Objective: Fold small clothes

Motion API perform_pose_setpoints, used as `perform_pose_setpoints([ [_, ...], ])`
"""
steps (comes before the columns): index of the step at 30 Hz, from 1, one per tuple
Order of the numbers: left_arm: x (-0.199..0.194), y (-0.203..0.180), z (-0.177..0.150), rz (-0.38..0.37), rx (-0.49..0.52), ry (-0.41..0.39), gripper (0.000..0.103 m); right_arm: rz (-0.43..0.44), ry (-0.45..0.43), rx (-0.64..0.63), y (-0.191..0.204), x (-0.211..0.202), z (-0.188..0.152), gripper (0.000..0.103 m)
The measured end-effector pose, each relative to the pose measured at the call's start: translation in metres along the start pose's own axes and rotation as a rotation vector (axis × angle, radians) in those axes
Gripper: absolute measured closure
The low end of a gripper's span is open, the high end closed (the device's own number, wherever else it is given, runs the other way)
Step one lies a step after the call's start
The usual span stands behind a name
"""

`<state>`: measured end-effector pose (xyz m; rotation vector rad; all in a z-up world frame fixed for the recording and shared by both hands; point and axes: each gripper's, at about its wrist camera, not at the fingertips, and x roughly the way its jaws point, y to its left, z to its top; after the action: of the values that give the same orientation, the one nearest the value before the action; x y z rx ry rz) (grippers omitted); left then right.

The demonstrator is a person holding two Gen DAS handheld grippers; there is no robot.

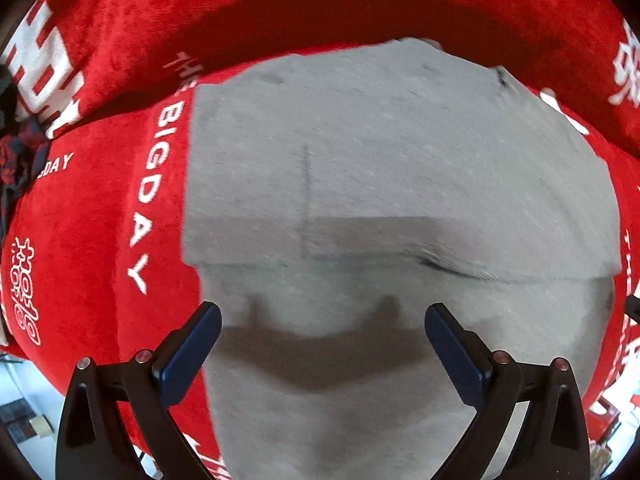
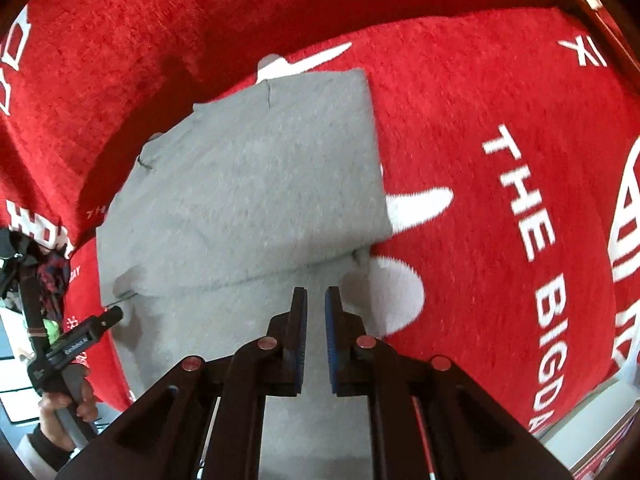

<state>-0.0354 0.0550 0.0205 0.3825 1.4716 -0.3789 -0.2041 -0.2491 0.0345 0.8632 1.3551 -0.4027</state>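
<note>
We hover over the grey garment (image 1: 360, 184), half-folded on the red blanket (image 1: 112, 208); its folded edge lies just ahead of both grippers, left gripper (image 1: 323, 320) spread wide, right gripper (image 2: 316, 300) nearly closed, empty.

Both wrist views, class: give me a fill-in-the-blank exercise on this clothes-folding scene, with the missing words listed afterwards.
1. The folded garment is ____ in colour.
2. It lies on a ____ cloth with white lettering.
3. The left gripper has its jaws wide ____.
4. The right gripper has nearly closed jaws that hold ____.

Missing words: grey; red; open; nothing
</note>
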Motion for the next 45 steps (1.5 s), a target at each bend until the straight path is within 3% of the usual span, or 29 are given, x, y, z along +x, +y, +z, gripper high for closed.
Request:
perform_pose_setpoints([
  [8,-0.002,-0.03,-0.014,-0.007,0.031,0.025,0.001,0.037,0.047,0.05,-0.014,0.004,-0.014,0.093],
  [26,-0.013,-0.067,-0.051,0.007,-0.036,0.042,0.001,0.132,0.118,-0.021,-0.032,0.008,-0.024,0.092],
  [27,-0.014,-0.068,-0.055,0.008,-0.037,0.045,0.001,0.133,0.12,-0.025,-0.032,0.008,-0.025,0.086],
  [28,-0.014,-0.069,-0.057,0.009,-0.038,0.045,0.001,0.135,0.122,-0.028,-0.032,0.008,-0.026,0.069],
  [30,-0.016,-0.07,-0.063,0.006,-0.04,0.045,0.001,0.141,0.125,-0.033,-0.032,0.007,-0.029,0.051],
  [38,-0.021,-0.059,-0.085,-0.008,-0.028,0.031,0.001,0.15,0.133,-0.034,-0.022,0.011,-0.051,0.051],
  [45,-0.026,-0.034,-0.121,-0.027,-0.008,0.028,0.001,0.146,0.134,-0.042,-0.004,0.012,-0.094,0.051],
])
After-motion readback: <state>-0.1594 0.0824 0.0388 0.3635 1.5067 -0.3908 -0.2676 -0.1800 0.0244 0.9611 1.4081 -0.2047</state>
